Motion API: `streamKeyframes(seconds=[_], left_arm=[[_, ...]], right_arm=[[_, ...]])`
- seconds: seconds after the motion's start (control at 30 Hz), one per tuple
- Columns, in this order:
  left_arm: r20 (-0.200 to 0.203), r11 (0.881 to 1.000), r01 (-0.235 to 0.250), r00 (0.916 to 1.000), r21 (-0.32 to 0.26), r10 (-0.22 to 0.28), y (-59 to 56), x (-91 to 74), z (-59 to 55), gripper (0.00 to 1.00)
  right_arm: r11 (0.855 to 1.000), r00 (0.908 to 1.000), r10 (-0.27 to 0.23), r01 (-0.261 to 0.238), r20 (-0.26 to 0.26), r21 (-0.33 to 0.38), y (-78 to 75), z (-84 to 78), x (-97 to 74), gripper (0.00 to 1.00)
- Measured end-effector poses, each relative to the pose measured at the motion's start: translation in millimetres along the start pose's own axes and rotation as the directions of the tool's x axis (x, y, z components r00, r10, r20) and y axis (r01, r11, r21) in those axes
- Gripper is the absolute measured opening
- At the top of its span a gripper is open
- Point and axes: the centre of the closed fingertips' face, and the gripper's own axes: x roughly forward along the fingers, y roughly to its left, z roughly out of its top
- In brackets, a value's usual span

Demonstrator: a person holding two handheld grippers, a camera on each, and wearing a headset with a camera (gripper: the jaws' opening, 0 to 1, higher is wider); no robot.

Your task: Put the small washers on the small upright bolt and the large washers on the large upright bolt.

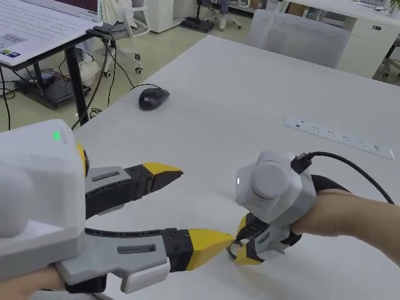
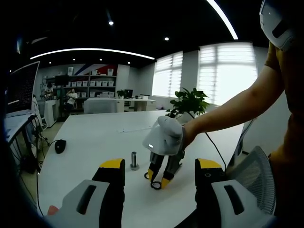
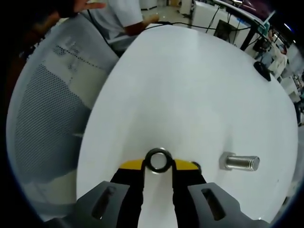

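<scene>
So the right gripper [image 1: 240, 250] points down at the table [image 1: 250, 106] with its jaws closed narrow on a washer [image 3: 158, 160]. In the right gripper view the ring sits between the two yellow tips, open hole facing the camera. It's right down at the table top, and I can't tell if it's actually touching. That spot is toward the table edge where the mesh chair [image 3: 47, 109] stands.

The bolt [image 2: 134, 160] stands upright on the table just beside the right gripper, a little apart from it, on the side toward the mouse [image 2: 60, 146]. Only one bolt is in sight and I can't say whether it's the large or the small one. In the right gripper view it looks like it's lying sideways, but that's just the camera's roll. There also seems to be a second washer [image 2: 147, 175] lying flat on the table between the bolt and the right gripper's tips, though it's small and dark, so I'm not sure.

The left gripper [image 1: 186, 205] hangs over the near edge of the table with its jaws spread wide and nothing between them, aimed at the right gripper. In the head view its lower tip is very near the held washer.

Farther off, the mouse sits near the left edge and a power strip [image 1: 340, 134] lies toward the far right edge.
</scene>
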Motion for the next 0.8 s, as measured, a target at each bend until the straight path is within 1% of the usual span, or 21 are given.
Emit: streamKeyframes(seconds=[0.13,0.23,0.47,0.57,0.7,0.8], left_arm=[[-0.001,1.000,0.004,1.0000,-0.001,-0.004,-0.6,0.7,-0.1,0.59],[-0.003,1.000,0.008,1.0000,-0.001,-0.008,-1.4,1.8,-0.3,0.59],[-0.004,1.000,0.018,0.9998,-0.001,-0.018,-3.0,3.8,-0.8,0.59],[-0.004,1.000,0.022,0.9997,-0.002,-0.022,-3.7,4.0,-1.0,0.59],[-0.005,1.000,0.023,0.9997,0.000,-0.023,-3.5,4.1,-0.6,0.59],[-0.005,1.000,0.024,0.9997,0.001,-0.024,-3.0,4.8,-0.2,0.59]], right_arm=[[1.000,0.9999,-0.006,0.006,0.009,-0.001,-1.0,1.6,-8.8,0.22],[1.000,0.9996,-0.022,0.022,0.019,-0.001,-5.6,3.2,-18.5,0.22],[0.997,0.9970,-0.071,0.071,0.031,0.005,-23.2,2.3,-45.5,0.22],[0.995,0.9953,-0.095,0.095,0.020,0.003,-33.8,0.0,-56.5,0.22],[0.992,0.9917,-0.127,0.127,0.022,0.006,-49.9,1.3,-69.4,0.22],[0.988,0.9881,-0.153,0.153,0.019,0.008,-66.0,3.8,-77.1,0.22]])
